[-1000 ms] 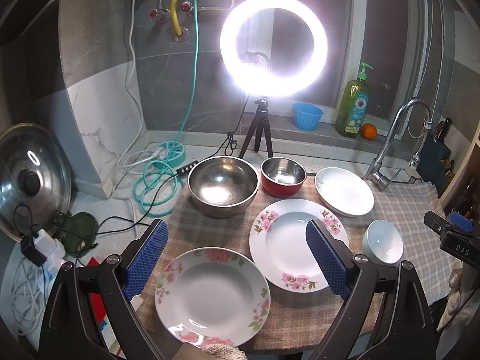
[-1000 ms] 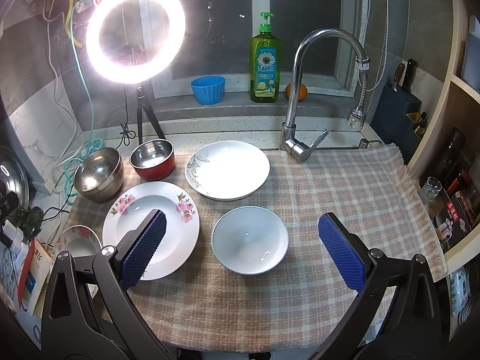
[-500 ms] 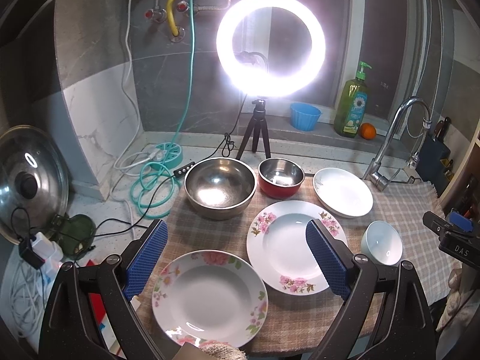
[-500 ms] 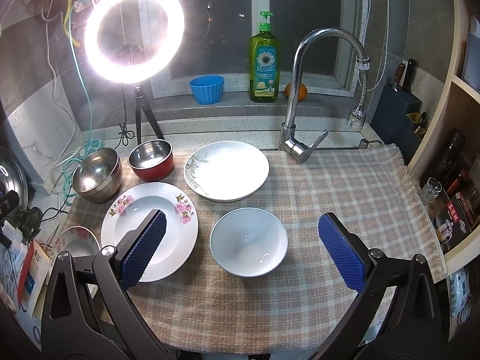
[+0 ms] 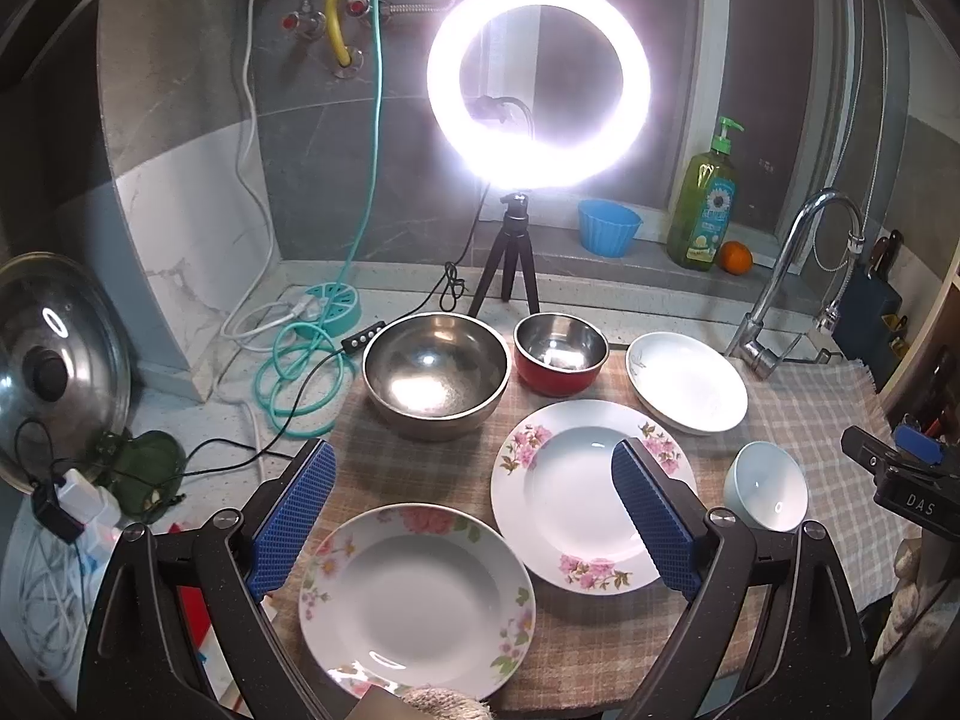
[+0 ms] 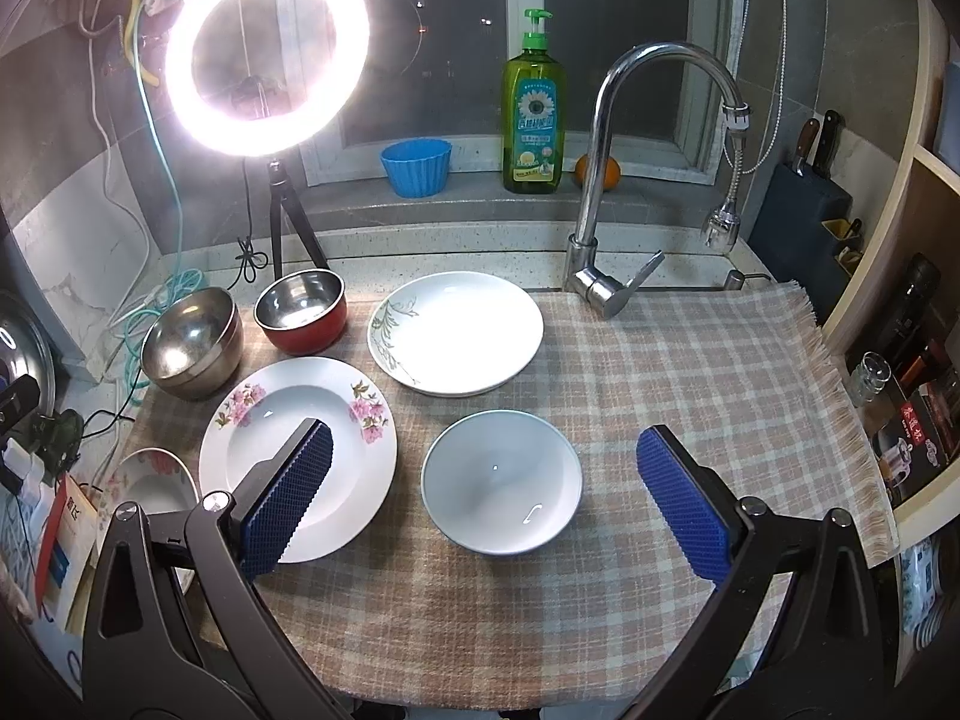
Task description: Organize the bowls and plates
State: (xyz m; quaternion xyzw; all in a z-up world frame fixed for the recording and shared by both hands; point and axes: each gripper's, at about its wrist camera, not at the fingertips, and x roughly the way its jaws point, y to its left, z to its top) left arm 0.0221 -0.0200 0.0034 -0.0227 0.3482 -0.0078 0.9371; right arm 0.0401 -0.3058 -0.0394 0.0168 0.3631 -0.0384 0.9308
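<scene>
On the checked cloth (image 6: 690, 372) lie a flowered plate (image 5: 414, 594) at the front left, a second flowered plate (image 5: 576, 480) beside it, a white plate with green leaves (image 6: 456, 330), a white bowl (image 6: 501, 480), a red steel-lined bowl (image 5: 561, 351) and a big steel bowl (image 5: 435, 372). My left gripper (image 5: 474, 516) is open and empty, above the near flowered plate. My right gripper (image 6: 486, 492) is open and empty, with the white bowl between its fingers but apart from them.
A lit ring light on a tripod (image 5: 516, 252) stands behind the bowls. A tap (image 6: 600, 276) rises at the back right. Cables (image 5: 300, 360) and a pot lid (image 5: 54, 372) lie to the left. A soap bottle (image 6: 531, 114) and blue cup (image 6: 417, 165) stand on the sill.
Both views have shifted slightly: the dishes sit a little lower and left in frame. No dish has moved and both grippers stay open.
</scene>
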